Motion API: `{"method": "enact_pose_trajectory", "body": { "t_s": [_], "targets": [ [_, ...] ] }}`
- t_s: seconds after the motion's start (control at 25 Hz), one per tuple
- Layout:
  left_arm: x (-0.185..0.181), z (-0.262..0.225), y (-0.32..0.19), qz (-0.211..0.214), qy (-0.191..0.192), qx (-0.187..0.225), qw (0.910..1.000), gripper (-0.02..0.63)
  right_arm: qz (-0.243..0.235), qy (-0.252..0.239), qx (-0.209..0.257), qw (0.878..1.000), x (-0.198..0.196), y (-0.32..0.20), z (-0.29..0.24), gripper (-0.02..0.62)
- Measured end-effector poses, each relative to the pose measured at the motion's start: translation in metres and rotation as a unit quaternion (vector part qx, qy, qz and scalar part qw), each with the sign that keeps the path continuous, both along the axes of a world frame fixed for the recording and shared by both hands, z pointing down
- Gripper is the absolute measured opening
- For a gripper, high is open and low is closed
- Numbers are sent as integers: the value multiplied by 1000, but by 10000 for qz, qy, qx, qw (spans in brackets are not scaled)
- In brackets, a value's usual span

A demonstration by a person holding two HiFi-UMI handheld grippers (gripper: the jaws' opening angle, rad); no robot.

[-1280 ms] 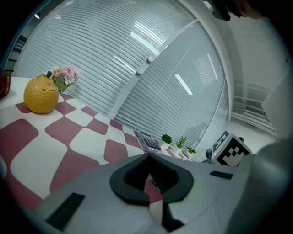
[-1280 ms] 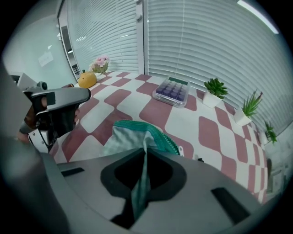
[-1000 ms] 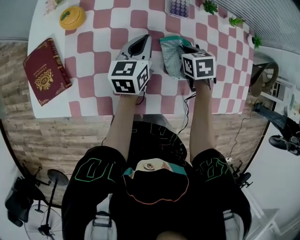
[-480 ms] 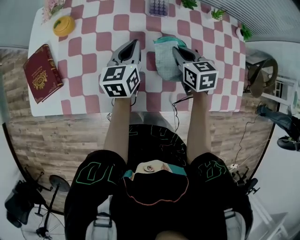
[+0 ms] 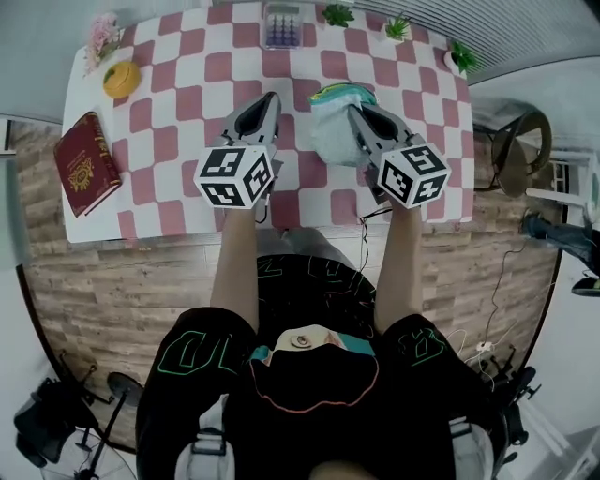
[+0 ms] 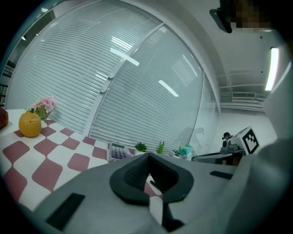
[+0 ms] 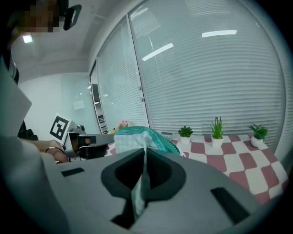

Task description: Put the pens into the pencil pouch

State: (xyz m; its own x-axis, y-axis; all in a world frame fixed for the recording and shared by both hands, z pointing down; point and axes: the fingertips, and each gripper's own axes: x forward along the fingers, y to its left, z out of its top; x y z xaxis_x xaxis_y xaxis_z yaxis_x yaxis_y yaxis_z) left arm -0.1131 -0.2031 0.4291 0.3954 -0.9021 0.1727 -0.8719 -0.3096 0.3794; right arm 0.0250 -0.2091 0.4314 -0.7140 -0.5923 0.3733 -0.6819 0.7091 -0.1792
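1. Two claws up over the pink-and-white checkered table (image 5: 178, 141).
2. Right claw (image 5: 359, 114) is clamped tight on the edge of the teal-and-white checked fabric pencil pouch (image 5: 330, 131), held up above the table between both claws.
3. Left claw (image 5: 264, 101) is pinched closed with nothing in it, just beside the pouch.

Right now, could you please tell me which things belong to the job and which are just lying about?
Job: pencil pouch, held in the right gripper; no pens visible.
Lying about: red book, yellow pot, pink flowers, calculator, three small plants.
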Motion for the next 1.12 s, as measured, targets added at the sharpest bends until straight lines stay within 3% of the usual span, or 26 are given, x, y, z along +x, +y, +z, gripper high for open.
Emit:
{"method": "enact_pose_trajectory", "body": {
  "t_s": [0.24,0.4,0.64,0.88,1.12],
  "targets": [
    [48,-40,5,757,-129,684,9947,-3,-538,-399,743,9950,29,20,-44,11],
    [87,-67,18,1586,-355,1182,9796,-3,-1041,-832,1099,9850,43,37,-70,11],
    [133,-97,41,2706,-419,1663,9473,-3,-1710,-1345,1470,9649,64,58,-104,11],
    [170,-117,71,3777,-339,1951,9045,-2,-2389,-1969,1646,9365,88,83,-126,11],
    [201,-138,98,4538,-158,2211,8631,123,-2982,-2217,1724,9123,96,106,-133,11]
  ]
}}
